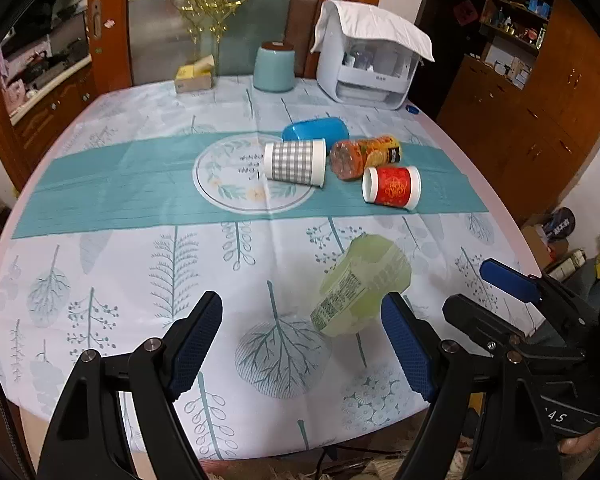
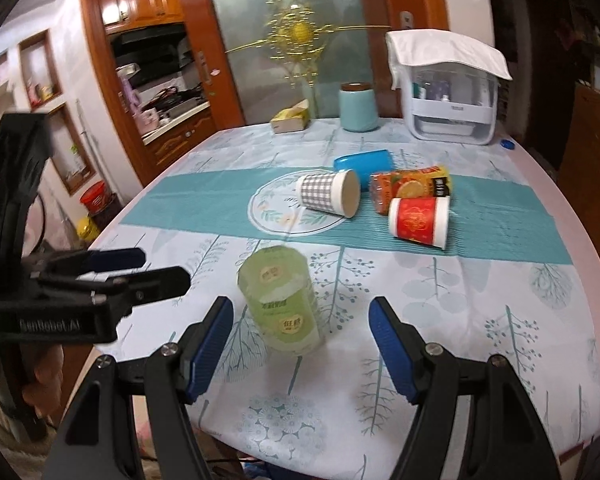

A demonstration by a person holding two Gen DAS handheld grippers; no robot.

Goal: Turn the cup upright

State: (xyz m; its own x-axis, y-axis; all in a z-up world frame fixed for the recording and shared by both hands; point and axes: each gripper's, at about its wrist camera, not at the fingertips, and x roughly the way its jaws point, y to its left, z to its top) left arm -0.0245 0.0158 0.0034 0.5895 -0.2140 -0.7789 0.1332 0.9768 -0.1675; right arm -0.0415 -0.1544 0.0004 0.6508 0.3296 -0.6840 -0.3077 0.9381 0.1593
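Observation:
A grey checked paper cup (image 1: 295, 159) lies on its side near the table's middle; it also shows in the right wrist view (image 2: 329, 194). A red and white cup (image 1: 392, 187) lies on its side to its right, also in the right wrist view (image 2: 419, 221). My left gripper (image 1: 302, 344) is open and empty above the near table edge. My right gripper (image 2: 302, 354) is open and empty, just short of a pale green bottle (image 2: 282, 302). The right gripper shows in the left wrist view (image 1: 484, 296) at the right.
The green bottle (image 1: 360, 286) lies close to both grippers. An orange drink bottle (image 1: 364, 156) and a blue box (image 1: 316, 130) lie behind the cups. A teal jar (image 1: 274, 68), a tissue box (image 1: 194, 76) and a white covered rack (image 1: 370, 62) stand at the far edge.

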